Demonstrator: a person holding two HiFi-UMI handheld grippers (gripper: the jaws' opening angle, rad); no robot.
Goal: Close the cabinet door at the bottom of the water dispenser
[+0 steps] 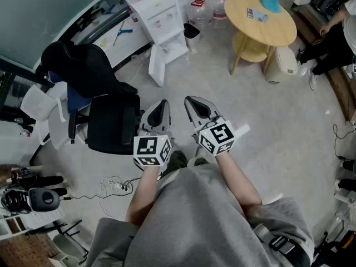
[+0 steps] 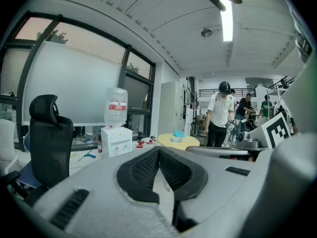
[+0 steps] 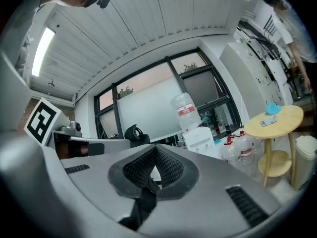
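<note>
- Grey clothing (image 1: pixel 206 221) of the person wearing the rig fills the bottom of my head view, with both forearms reaching out of it.
- Just ahead of that, the left gripper (image 1: pixel 161 108) and the right gripper (image 1: pixel 194 104) hang side by side over bare floor (image 1: pixel 222 88), each pointing roughly level.
- Left jaws: together at the tips, nothing between them (its own view shows only floor through the slit behind the pads).
- Right jaws: fully together too, and empty.
- The water dispenser (image 1: pixel 160 14) stands well apart from both grippers, at the top of the head view, with a bottle (image 2: pixel 116 108) on top.
- Its cabinet door (image 1: pixel 156 65) at the bottom is swung out, white panel angled away from the body.
- A black office chair (image 1: pixel 108 113) sits to the left of the grippers, near the path but not across it, as far as I can judge.
- A round wooden counter (image 1: pixel 278 31) stands to the right of the dispenser.
- Progress, as I read it: nothing done yet. The approach is left, then a push on the door's outer face until it sits flush. Closed jaws should serve fine as a pusher.
</note>
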